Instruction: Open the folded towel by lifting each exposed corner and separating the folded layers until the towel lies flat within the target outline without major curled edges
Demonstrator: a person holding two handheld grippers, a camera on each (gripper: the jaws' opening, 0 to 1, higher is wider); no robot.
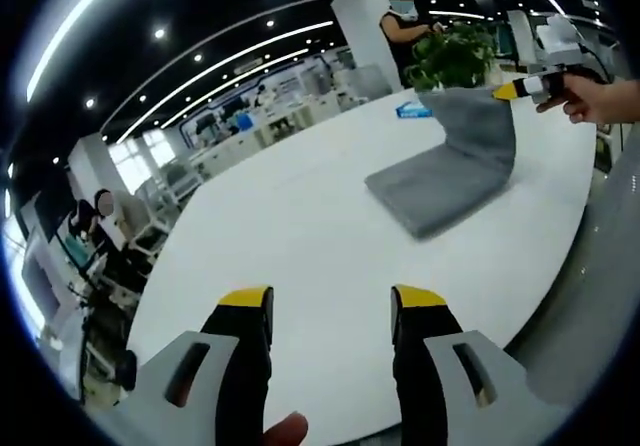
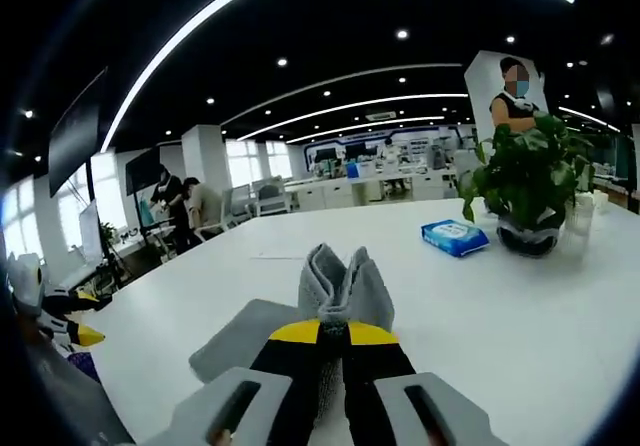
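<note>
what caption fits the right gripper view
Right tongs shut on a lifted corner of the grey towel over the white table.

The left gripper (image 1: 332, 311) hovers low over the table (image 1: 300, 226), jaws spread apart. The right gripper (image 2: 335, 332) is raised above the table, jaws pinched on the towel (image 2: 340, 286).

Long light strips (image 2: 330, 126) cross the dark ceiling above the wide white bench (image 2: 520, 306); windows (image 2: 245, 161) lie beyond it.

Ahead of our left gripper (image 1: 332, 311), jaws parted over bare white table (image 1: 300, 226), the right gripper (image 1: 520, 89) lifts the grey towel's (image 1: 450, 171) far layer.
</note>
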